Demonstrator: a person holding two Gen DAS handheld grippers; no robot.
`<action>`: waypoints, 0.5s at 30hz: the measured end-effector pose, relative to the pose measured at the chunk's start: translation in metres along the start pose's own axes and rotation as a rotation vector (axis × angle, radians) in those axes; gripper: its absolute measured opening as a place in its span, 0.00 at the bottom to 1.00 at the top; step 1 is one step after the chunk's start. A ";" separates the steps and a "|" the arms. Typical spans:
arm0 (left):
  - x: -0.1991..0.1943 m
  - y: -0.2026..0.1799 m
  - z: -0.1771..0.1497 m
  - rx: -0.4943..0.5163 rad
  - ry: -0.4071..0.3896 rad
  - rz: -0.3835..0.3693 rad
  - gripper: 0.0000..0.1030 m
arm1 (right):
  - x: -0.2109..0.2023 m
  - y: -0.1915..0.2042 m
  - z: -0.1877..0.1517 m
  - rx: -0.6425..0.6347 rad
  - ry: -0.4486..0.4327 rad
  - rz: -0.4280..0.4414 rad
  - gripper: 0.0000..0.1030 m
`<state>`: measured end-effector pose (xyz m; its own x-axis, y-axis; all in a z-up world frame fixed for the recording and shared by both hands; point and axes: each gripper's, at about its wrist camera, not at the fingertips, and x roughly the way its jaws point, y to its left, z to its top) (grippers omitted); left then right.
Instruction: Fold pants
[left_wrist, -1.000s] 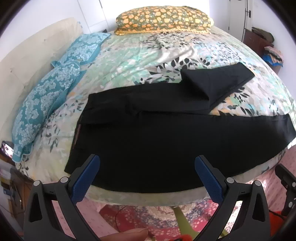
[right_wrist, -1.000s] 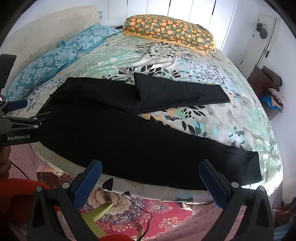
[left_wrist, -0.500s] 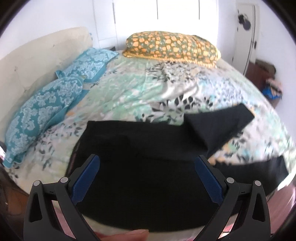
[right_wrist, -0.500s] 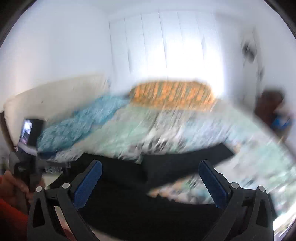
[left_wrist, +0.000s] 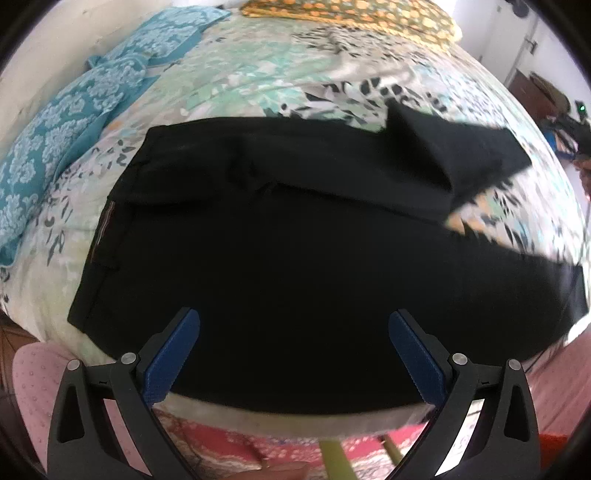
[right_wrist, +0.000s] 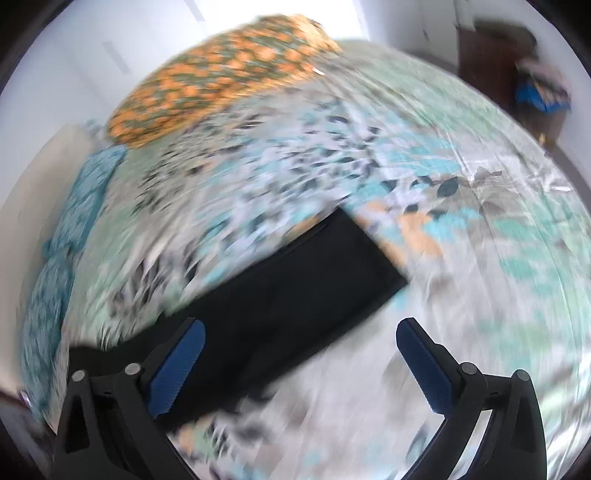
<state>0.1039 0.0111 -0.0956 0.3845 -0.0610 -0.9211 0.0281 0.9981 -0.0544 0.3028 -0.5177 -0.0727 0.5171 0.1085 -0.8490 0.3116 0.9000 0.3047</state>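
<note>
Black pants (left_wrist: 295, 240) lie spread across the floral bedspread (left_wrist: 277, 74), waistband at the left, one leg along the near bed edge, the far leg folded back on itself at the right (left_wrist: 461, 155). My left gripper (left_wrist: 293, 354) is open and empty, hovering over the near leg by the bed edge. In the blurred right wrist view a folded black leg end (right_wrist: 314, 280) lies on the bedspread (right_wrist: 461, 258). My right gripper (right_wrist: 299, 363) is open and empty just above and in front of that leg end.
Two teal patterned pillows (left_wrist: 74, 99) lie along the left side of the bed. An orange-spotted pillow (left_wrist: 351, 14) lies at the head, also in the right wrist view (right_wrist: 221, 81). A dark cabinet with clothes (right_wrist: 517, 74) stands at the far right. A pink patterned rug (left_wrist: 258, 450) lies below the bed edge.
Both grippers swung up and came back down. The left one is now closer over the near leg. The right one has moved out over the bed to the folded leg end. Both stayed open.
</note>
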 end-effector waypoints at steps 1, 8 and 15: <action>0.000 0.000 0.004 -0.011 -0.008 0.003 0.99 | 0.015 -0.005 0.019 0.004 0.029 -0.011 1.00; 0.018 -0.015 0.017 0.018 0.003 0.076 0.99 | 0.099 -0.001 0.065 -0.148 0.153 -0.119 0.74; 0.039 -0.037 0.019 0.081 0.071 0.098 0.99 | 0.134 -0.016 0.075 -0.201 0.218 -0.101 0.21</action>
<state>0.1350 -0.0286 -0.1225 0.3226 0.0398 -0.9457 0.0694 0.9954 0.0656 0.4266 -0.5494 -0.1595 0.3014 0.0824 -0.9499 0.1774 0.9740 0.1407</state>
